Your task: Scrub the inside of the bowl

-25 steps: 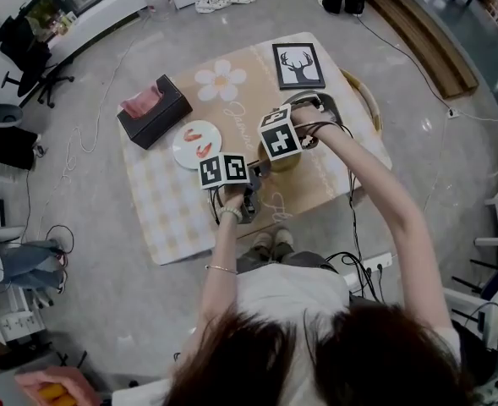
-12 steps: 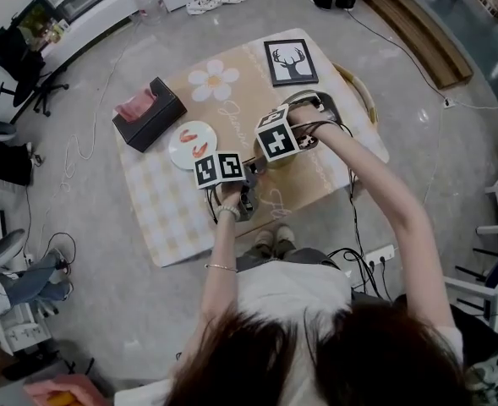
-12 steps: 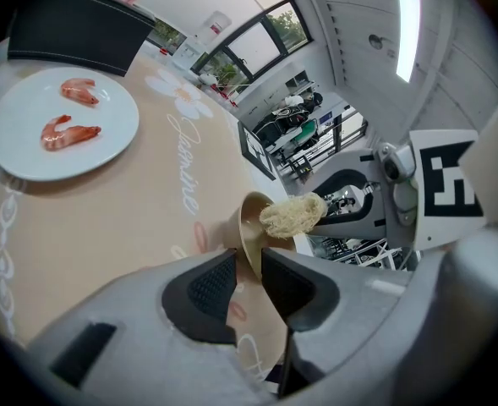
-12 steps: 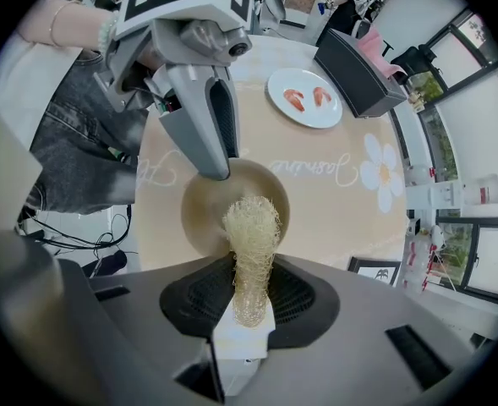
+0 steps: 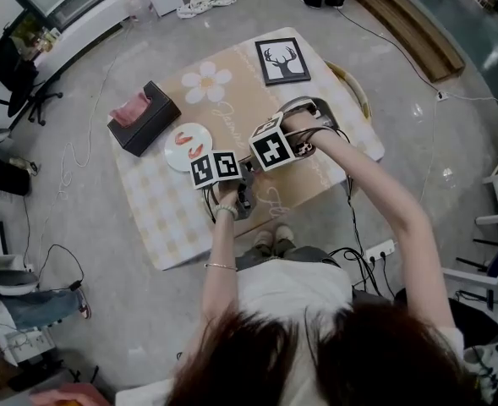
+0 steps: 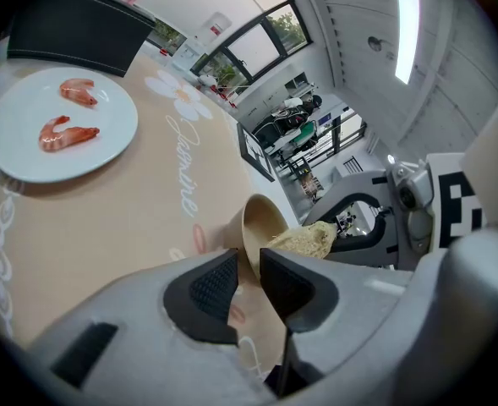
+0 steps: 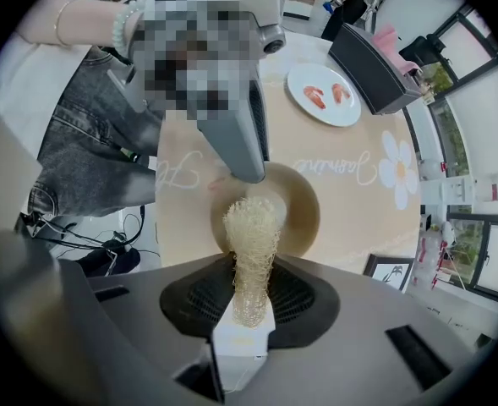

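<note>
The bowl [image 7: 299, 214] is tan, the loofah scrubber [image 7: 250, 252] pale straw. A white plate [image 6: 12, 155] carries orange-pink shrimp [image 6: 67, 134]. The worktop [image 5: 160, 214] cloth is beige with a white daisy [image 5: 208, 83] and yellow-white checks. The tissue box [image 5: 151, 125] is black, its tissue [image 5: 132, 106] pink. The deer picture [image 5: 282, 60] has a black frame.

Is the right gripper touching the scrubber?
Touching. In the right gripper view, the right gripper has its jaws clamped on the lower end of the scrubber; the tip pokes out over the bowl.

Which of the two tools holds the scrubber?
The right tool, shut on the loofah scrubber above the bowl; the left tool, jaws just closing further, has only the bowl's rim between them.
</note>
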### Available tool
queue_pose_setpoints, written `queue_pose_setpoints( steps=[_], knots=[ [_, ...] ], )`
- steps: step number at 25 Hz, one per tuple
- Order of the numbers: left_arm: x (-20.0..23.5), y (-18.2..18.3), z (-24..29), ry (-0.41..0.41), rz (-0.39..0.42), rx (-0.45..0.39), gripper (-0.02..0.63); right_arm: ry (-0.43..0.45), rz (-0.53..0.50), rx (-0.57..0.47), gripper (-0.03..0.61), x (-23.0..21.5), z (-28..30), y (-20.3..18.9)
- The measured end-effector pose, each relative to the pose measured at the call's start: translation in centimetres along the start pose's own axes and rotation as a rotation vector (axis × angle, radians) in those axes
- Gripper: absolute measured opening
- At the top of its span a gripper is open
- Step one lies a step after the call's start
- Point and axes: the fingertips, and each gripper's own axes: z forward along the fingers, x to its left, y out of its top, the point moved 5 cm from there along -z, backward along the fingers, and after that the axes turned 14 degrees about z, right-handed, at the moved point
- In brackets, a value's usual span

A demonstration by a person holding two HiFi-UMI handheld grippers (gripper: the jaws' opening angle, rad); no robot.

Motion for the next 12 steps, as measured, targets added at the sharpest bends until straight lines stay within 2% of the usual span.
queue_pose_setpoints(
  steps=[5,12],
  knots=[
    [-0.1,0.1,0.0,-0.005,0.005,-0.003,0.089,0.041,0.015,-0.031,0.097,1.0,-0.3,0.8],
    [0.0,0.2,-0.4,-0.015,0.005,-0.02,0.075,0.045,0.042,-0.057,0.097,0.6,-0.9,1.2]
  ],
)
